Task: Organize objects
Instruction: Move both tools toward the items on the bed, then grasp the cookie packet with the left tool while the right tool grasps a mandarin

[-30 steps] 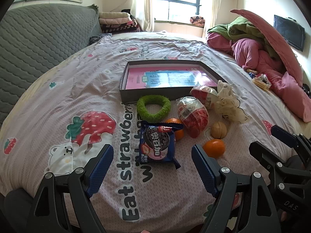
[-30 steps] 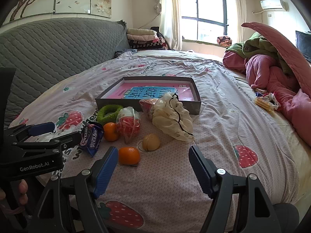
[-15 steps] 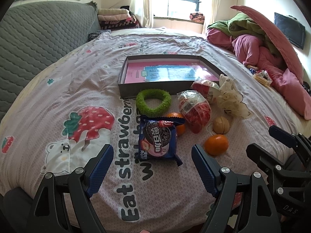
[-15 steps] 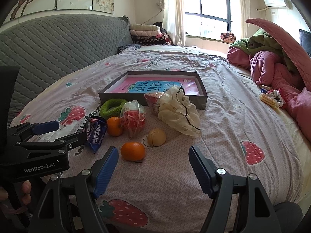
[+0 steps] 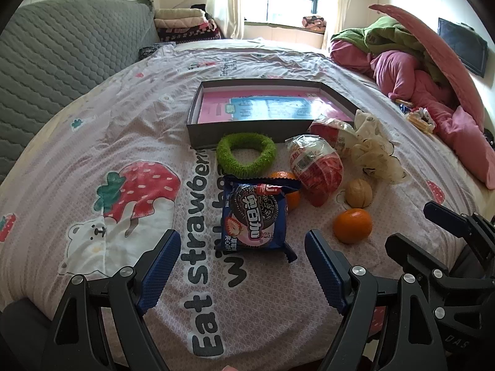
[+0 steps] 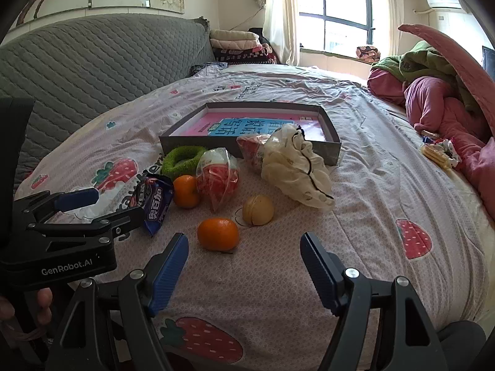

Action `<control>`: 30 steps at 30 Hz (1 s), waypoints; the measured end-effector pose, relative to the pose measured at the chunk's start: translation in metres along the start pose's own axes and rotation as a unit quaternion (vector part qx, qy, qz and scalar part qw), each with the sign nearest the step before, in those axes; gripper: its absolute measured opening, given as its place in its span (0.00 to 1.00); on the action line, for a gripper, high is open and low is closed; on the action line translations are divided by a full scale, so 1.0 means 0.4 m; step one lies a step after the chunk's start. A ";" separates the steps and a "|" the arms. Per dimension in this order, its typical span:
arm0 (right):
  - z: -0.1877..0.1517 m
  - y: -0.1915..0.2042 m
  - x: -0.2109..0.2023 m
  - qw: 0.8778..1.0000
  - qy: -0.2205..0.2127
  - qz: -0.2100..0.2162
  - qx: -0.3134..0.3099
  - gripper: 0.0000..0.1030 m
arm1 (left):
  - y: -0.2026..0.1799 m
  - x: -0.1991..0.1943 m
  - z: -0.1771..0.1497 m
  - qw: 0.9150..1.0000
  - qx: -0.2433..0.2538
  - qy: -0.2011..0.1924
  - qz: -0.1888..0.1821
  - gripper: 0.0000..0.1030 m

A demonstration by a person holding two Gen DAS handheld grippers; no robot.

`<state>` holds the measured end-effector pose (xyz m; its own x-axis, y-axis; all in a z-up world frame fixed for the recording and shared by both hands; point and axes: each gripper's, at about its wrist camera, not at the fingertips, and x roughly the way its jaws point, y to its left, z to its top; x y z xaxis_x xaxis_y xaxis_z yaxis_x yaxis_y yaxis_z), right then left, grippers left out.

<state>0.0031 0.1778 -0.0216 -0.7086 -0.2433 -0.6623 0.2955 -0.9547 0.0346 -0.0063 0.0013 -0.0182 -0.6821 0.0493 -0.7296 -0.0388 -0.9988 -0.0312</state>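
Since a second ago you have brought both grippers a little nearer the pile; every object on the bed lies where it lay. Your left gripper (image 5: 243,266) stands wide apart and empty, its blue pads (image 5: 159,270) framing the near end of the blue cookie packet (image 5: 256,216) without touching it. Your right gripper (image 6: 244,266) is just as wide and holds nothing; the near orange (image 6: 218,234) sits just ahead of its left pad, inside the gap line but apart from it.

Beyond the packet a second orange (image 5: 289,188) is tucked against its far corner. Next to that lies a clear bag of red snacks (image 5: 318,167), with a tan walnut-like ball (image 5: 359,193) to its right and the near orange below that. A fuzzy green ring (image 5: 246,154) rests against the front wall of the shallow grey box (image 5: 247,130), which holds only a pink and blue sheet. At the box's right front corner sit another red snack bag (image 5: 332,131) and a crumpled cream cloth (image 5: 374,151), touching each other.

All of it lies on the strawberry-print bedsheet (image 5: 92,142). A pink and green heap of bedding (image 5: 411,71) is piled well off to the right.
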 end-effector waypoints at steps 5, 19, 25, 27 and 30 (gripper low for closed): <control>-0.004 0.008 0.014 1.000 0.007 0.004 -0.003 0.72 | 0.004 0.017 -0.001 1.000 -0.004 0.006 -0.002 0.81; -0.009 0.016 0.069 0.999 0.033 0.018 0.003 0.72 | 0.003 0.054 0.011 1.000 -0.004 0.009 0.001 0.81; -0.005 0.016 0.096 0.999 0.045 0.021 0.010 0.71 | 0.017 0.076 0.021 1.000 -0.014 0.013 0.000 0.81; -0.006 0.019 0.106 0.999 0.049 0.019 0.010 0.69 | 0.021 0.085 0.023 1.000 -0.014 0.016 -0.001 0.81; -0.006 0.024 0.116 0.999 0.049 0.013 0.008 0.65 | 0.023 0.095 0.024 1.000 -0.016 0.022 -0.005 0.81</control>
<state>-0.0255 0.1578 -0.0536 -0.6336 -0.2515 -0.7316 0.3020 -0.9511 0.0653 -0.0397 -0.0061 -0.0396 -0.6493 0.0594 -0.7582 -0.0212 -0.9980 -0.0600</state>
